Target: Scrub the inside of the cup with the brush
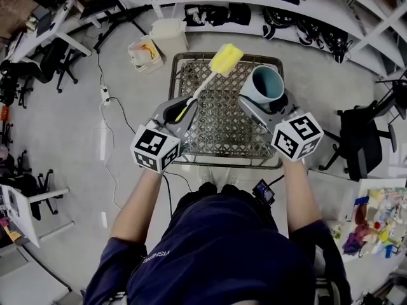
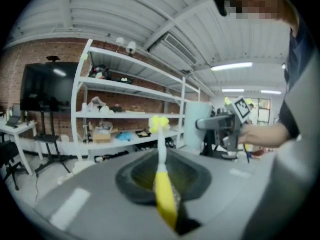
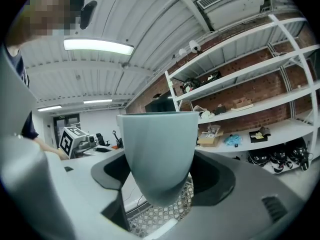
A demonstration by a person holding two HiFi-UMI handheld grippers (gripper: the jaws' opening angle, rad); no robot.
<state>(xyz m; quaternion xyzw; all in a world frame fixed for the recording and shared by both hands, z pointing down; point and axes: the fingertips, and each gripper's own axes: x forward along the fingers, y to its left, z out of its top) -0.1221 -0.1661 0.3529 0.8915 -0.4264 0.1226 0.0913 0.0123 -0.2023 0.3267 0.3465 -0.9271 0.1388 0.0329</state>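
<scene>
My left gripper (image 1: 181,110) is shut on the yellow handle of a brush (image 1: 205,85); its white stem rises to a yellow sponge head (image 1: 226,58) over the wire table. In the left gripper view the brush (image 2: 164,184) points away from the jaws, with its sponge head (image 2: 158,124) at the far end. My right gripper (image 1: 264,107) is shut on a pale blue-grey cup (image 1: 264,84), held upright with its mouth open to the head camera. In the right gripper view the cup (image 3: 159,154) fills the middle between the jaws. The brush head is left of the cup and apart from it.
A metal mesh table (image 1: 222,116) stands below both grippers. Behind it are a white bin (image 1: 170,35) and a bucket (image 1: 145,54). Shelving (image 1: 305,18) with dark gear runs along the back. A black office chair (image 1: 359,142) stands at the right.
</scene>
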